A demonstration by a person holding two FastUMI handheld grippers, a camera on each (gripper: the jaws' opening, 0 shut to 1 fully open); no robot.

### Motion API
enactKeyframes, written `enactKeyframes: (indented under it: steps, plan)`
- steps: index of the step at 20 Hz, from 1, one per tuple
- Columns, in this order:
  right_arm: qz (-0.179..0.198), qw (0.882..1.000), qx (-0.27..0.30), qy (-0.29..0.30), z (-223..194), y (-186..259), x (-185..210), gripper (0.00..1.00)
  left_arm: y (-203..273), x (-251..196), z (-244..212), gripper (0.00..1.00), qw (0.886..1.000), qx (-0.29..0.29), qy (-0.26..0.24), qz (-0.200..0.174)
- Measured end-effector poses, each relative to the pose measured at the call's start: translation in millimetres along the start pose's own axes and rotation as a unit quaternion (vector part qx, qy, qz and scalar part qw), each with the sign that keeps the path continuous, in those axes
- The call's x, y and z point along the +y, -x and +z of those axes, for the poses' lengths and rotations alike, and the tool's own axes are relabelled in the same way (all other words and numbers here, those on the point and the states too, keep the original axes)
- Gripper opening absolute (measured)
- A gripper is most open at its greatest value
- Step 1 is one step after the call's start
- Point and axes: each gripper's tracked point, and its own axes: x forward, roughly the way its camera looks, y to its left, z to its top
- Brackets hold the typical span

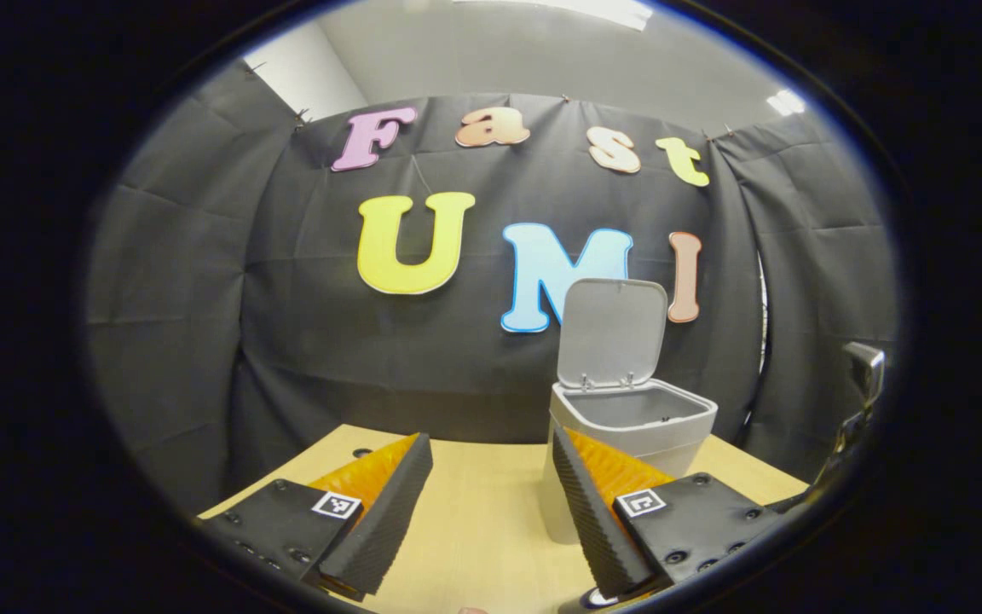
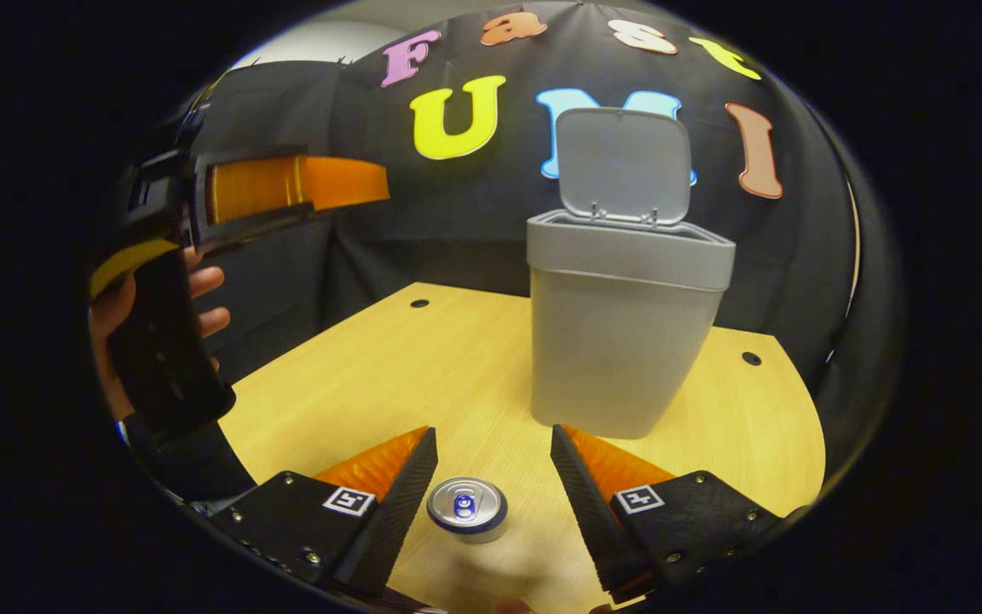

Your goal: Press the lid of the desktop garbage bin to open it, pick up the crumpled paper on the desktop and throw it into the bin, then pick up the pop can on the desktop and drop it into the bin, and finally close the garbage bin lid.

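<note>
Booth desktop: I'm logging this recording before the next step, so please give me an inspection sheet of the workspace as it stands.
Surface: wooden desktop, with small dark holes.
Job's things: garbage bin upright, lid open; pop can upright between the right hand-held gripper's fingers, untouched. Crumpled paper: nothing seen.
Clutter: nothing seen.
Grippers: right hand-held gripper open around the can; left hand-held gripper open, empty, raised.
Cables: nothing seen.
Surroundings: black cloth wall; a hand holding the left one.

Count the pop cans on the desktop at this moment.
1. The pop can stands upright on the desktop, between the open fingers of the right gripper, in front of the garbage bin. Another could be hidden inside or behind the bin.
</note>
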Motion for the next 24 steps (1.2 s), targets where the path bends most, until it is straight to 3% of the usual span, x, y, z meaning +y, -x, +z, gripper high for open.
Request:
enactKeyframes:
  steps: [3, 12, 17, 24]
  plan:
    - [0.019, 0.999, 0.039, 0.004, -20.5, -9.1, 10.8, 0.85, 1.6, 6.3, -2.8, 0.93, 1.0, 0.0, 0.001, 0.007]
    - [0.03, 0.991, 0.133, -0.003, -66.4, -27.6, 8.8, 0.87, 0.7, 13.3, -15.5, 0.95, 1.0, 0.008, 0.011, 0.016]
    - [0.034, 0.987, 0.159, 0.001, -80.6, -32.5, 7.5, 0.87, -2.4, 8.1, -14.1, 0.91, 1.0, 0.006, 0.004, 0.016]
    - [0.032, 0.986, 0.163, 0.007, -83.3, -31.4, 5.8, 0.87, -3.7, 6.5, -14.2, 0.95, 1.0, 0.003, 0.004, 0.016]
